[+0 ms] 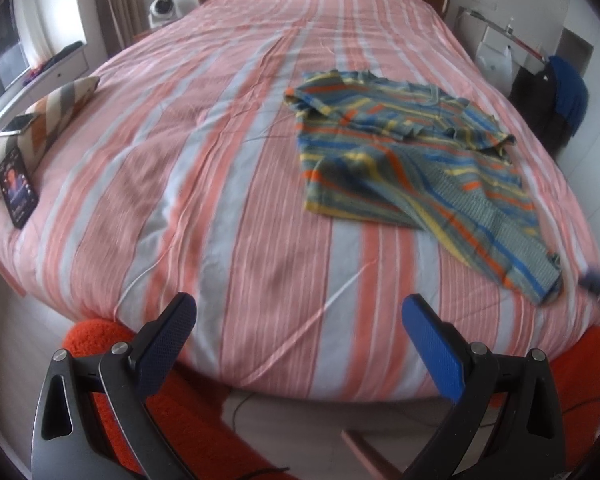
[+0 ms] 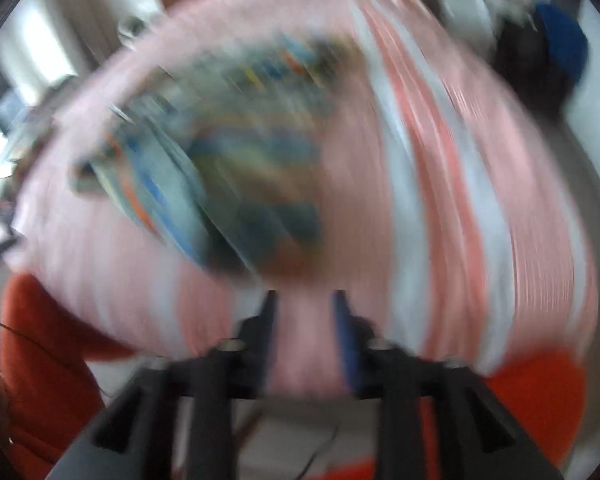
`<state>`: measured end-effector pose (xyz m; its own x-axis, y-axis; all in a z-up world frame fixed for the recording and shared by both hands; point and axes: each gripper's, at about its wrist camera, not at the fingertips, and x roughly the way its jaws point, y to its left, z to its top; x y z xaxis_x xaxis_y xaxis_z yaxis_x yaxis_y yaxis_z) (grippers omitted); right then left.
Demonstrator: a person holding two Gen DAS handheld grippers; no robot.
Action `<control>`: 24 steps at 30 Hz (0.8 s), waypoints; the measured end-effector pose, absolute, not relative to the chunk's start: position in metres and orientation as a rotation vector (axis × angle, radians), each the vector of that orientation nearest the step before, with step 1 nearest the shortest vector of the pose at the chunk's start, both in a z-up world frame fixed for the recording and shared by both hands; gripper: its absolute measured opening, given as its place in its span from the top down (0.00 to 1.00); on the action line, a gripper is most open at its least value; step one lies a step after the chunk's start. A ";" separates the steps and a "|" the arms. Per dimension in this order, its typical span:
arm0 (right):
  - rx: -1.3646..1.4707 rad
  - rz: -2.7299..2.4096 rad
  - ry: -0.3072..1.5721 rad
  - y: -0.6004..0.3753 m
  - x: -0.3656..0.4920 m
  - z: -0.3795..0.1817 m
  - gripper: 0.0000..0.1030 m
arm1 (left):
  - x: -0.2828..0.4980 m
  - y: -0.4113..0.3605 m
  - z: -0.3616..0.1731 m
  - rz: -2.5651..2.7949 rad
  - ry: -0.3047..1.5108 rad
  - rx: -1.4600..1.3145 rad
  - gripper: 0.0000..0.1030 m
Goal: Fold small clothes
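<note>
On the striped bed (image 1: 220,184), the small shirt (image 1: 412,160) is lying half spread toward the right, while you are holding both left tongs (image 1: 300,322) and right tongs (image 2: 305,308) parted and empty; pinch its near hem corners evenly.

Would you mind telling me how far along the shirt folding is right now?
Barely started: the striped shirt lies spread on the bed, sleeves rumpled inward, near corner trailing toward the edge. Nothing is in hand: the left gripper stands open over bare cover, and the right gripper shows a gap with no cloth, though blurred. All the folding remains.
</note>
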<state>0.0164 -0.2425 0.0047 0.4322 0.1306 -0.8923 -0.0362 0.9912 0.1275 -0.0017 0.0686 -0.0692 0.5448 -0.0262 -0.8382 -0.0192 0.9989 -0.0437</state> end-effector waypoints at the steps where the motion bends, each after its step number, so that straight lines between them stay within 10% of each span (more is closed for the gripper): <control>1: 0.110 0.185 1.069 -0.231 0.031 0.018 0.18 | -0.001 0.068 -0.068 -0.005 0.990 -0.053 0.01; 9: 0.083 0.599 1.051 -0.099 0.192 -0.015 0.18 | -0.016 0.080 -0.056 0.026 0.974 -0.063 0.01; 15: 0.006 0.809 1.175 -0.047 0.196 -0.053 0.92 | -0.027 0.119 -0.061 0.103 0.986 -0.108 0.01; 20: -0.133 1.164 1.156 -0.009 0.055 -0.021 0.90 | -0.018 0.135 -0.069 0.096 0.974 -0.174 0.01; 24: -0.160 1.226 1.214 -0.006 -0.021 -0.043 0.46 | -0.003 0.124 -0.081 0.005 0.995 -0.203 0.01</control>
